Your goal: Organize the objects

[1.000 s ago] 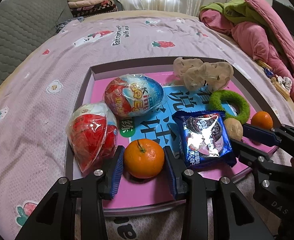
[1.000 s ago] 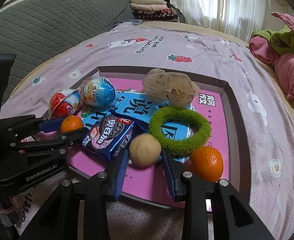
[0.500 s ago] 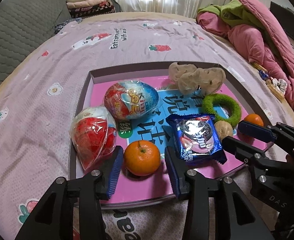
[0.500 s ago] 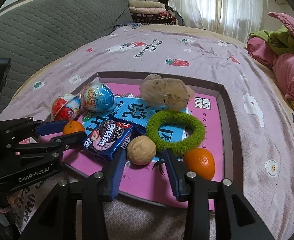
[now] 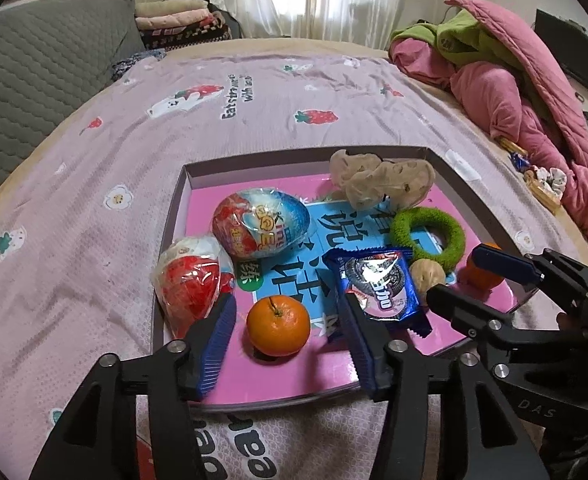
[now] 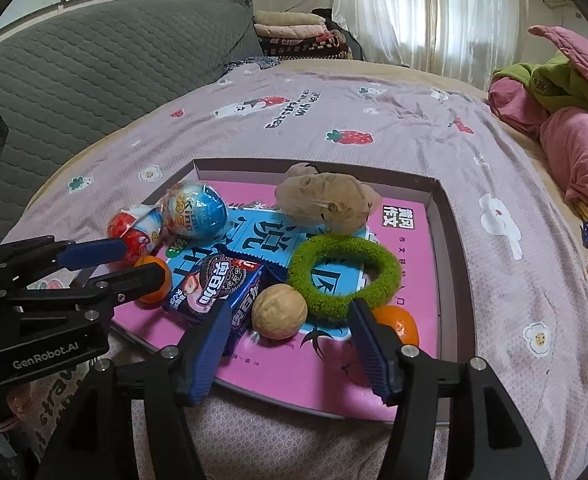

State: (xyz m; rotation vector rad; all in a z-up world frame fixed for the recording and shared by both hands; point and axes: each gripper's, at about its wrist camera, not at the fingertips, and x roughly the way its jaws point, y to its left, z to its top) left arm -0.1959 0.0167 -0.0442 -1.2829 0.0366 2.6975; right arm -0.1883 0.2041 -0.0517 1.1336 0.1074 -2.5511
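Eight items already lie in the shallow tray [image 5: 176, 216], among them a tangerine [image 5: 278, 325], a walnut [image 6: 279, 311], a cookie packet [image 5: 378, 286] and a green ring [image 6: 344, 276]. Left gripper [image 5: 288, 338] is opening, pads clear of the tangerine between them; right gripper [image 6: 290, 344] is opening around the walnut, gripping nothing. Little seems left to gather.

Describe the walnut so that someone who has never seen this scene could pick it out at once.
On the pink bedspread sits a shallow tray with a pink book inside. At its near edge, the walnut lies between the blue cookie packet and the green fuzzy ring. It is the only small, tan, wrinkled ball; the nearby mandarin is smooth and orange.
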